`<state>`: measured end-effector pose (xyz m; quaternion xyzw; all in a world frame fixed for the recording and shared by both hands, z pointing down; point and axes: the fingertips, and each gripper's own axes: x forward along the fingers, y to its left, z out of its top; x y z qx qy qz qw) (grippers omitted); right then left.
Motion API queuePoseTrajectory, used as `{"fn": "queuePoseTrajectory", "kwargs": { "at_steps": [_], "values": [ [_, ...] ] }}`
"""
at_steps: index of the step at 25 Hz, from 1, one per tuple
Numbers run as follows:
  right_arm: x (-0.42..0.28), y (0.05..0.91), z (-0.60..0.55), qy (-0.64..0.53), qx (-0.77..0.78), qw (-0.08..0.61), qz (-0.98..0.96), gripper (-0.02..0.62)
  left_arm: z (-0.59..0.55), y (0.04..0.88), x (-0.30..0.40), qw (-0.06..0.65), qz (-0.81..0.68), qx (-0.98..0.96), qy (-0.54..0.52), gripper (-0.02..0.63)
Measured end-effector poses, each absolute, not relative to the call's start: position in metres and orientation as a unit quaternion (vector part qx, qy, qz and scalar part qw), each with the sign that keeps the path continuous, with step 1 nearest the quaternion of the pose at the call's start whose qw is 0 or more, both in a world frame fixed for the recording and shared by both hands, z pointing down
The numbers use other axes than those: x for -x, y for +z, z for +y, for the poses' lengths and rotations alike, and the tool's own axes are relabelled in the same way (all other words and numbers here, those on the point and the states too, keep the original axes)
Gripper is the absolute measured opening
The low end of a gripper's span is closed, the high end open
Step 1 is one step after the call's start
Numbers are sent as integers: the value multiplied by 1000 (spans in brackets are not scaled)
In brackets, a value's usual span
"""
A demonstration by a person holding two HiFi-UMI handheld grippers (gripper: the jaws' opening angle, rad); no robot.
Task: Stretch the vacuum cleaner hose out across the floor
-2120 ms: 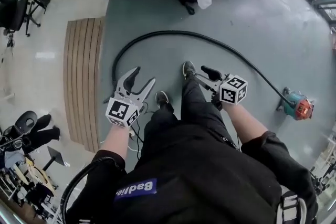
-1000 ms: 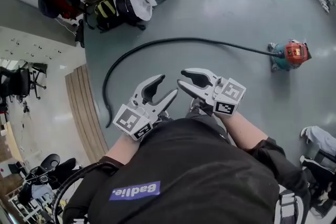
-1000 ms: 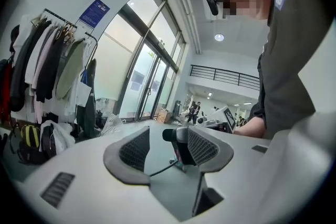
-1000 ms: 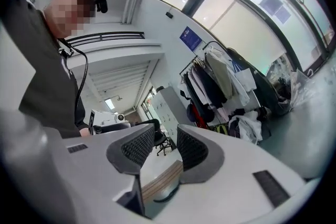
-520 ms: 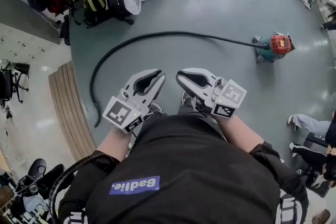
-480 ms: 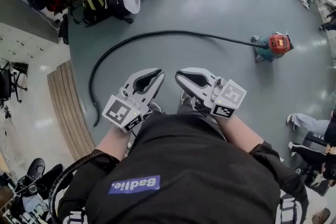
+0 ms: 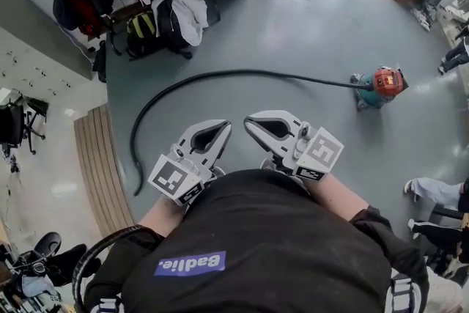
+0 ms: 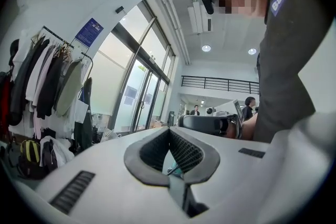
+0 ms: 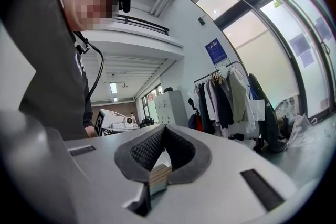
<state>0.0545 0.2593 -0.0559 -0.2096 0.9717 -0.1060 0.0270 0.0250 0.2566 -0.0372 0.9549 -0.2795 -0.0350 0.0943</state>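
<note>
Both the left gripper and the right gripper are clenched on nothing, jaws pressed together, and held close to the person's chest, well above the floor. The hose lies in a long bend. From the vacuum cleaner near the floor's right edge it runs left, then curls down to its free end, just beside the wooden strip. With that bend there, the stretching looks unfinished. The next move probably calls for lowering a gripper to the free end, parting its jaws, gripping the hose and pulling away from the cleaner.
</note>
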Motion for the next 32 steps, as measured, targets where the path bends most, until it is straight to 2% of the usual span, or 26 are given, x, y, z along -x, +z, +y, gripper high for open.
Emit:
{"fn": "queuePoseTrajectory", "kwargs": {
  "at_steps": [5,11,32],
  "values": [
    [-85,-61,258,-89,206,33,974,5,254,-49,-59,67,-276,-958,-33,9],
    [-106,-64,252,-87,214,37,972,5,255,-49,-73,74,-294,-952,-28,9],
    [-120,-48,275,-98,237,25,966,3,279,-28,-88,98,-297,-950,-5,9]
  ]
}}
